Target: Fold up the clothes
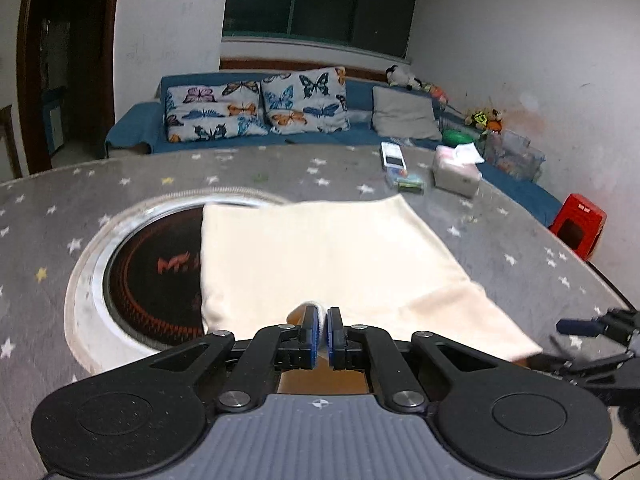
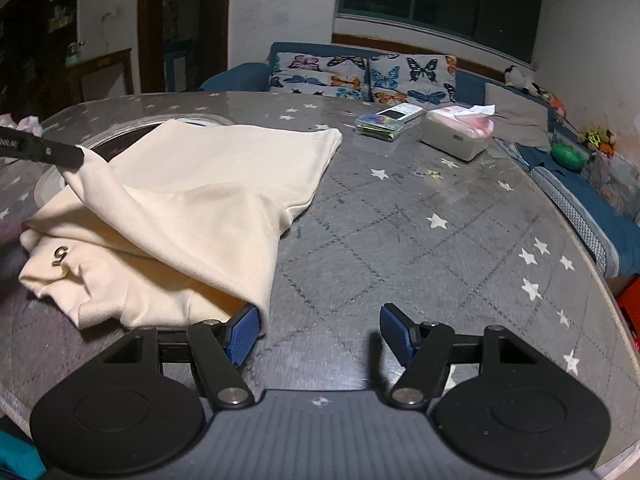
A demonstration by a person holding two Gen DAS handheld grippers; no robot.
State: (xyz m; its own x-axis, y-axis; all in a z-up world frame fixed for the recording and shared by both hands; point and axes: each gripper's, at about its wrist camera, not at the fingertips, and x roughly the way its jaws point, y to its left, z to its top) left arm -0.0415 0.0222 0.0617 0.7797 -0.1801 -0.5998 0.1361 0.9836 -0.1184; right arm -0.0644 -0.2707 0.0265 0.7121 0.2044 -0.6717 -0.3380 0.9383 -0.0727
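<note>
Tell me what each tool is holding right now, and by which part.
Left tool pinches the cream garment at a bunched edge, lifting that layer. Right tool stands open, holding nothing, beside the garment's near corner.

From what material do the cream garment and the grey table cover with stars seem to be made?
The cream garment looks like soft knit cotton with a matte finish: it drapes in smooth, rounded folds. The table cover seems to be quilted grey fabric, with diamond stitch lines and printed stars, possibly under a clear glossy sheet, since the far part reflects light.
</note>
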